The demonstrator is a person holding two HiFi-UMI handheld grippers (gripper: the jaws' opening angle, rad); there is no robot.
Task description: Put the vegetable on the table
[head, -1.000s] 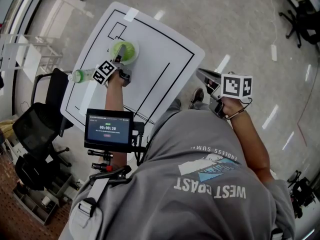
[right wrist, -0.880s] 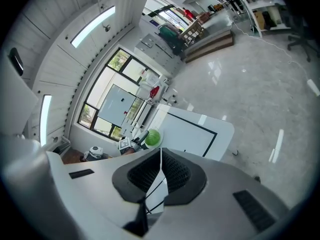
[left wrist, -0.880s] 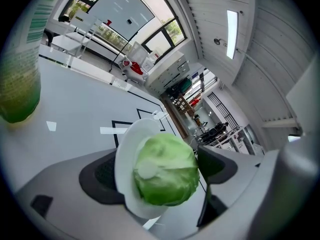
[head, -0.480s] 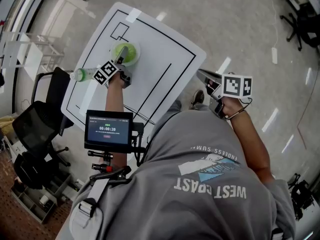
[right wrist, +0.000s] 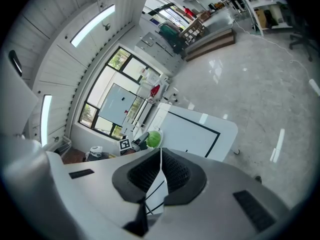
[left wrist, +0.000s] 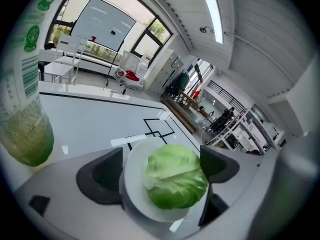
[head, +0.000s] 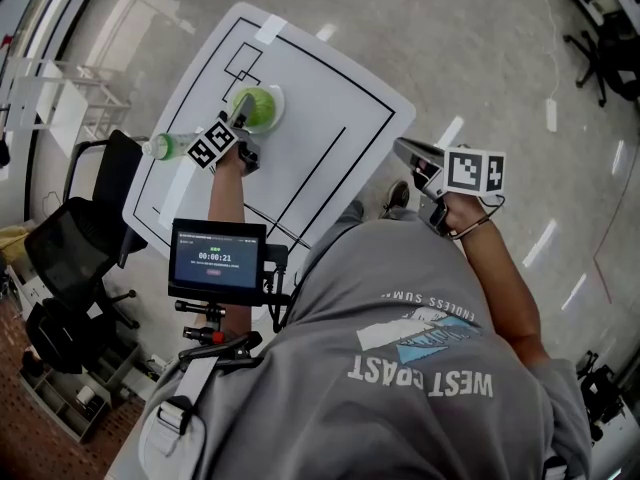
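Vegetable: round green cabbage head (left wrist: 176,176) on white round plate (left wrist: 131,184), 11 o'clock on white black-lined table (head: 330,78).
Left gripper (left wrist: 160,170): jaws just opening, released, cabbage between.
Right gripper (right wrist: 159,171): clenched, empty; seen only in own view.

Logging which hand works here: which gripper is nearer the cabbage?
Left. The left gripper has the cabbage between its jaws, which have just been opening; the right gripper hangs shut, off the table.

Grey tee, white lettering, screen rig on the chest.
That's a grey short-sleeved T-shirt (head: 440,318), WEST COAST printed in white below a blue-and-white graphic. A black-framed screen (head: 217,259) rides on a red-tipped black mount (head: 215,338), a grey strap (head: 180,408) crosses the shoulder, and a thin band (head: 478,230) circles the right wrist.
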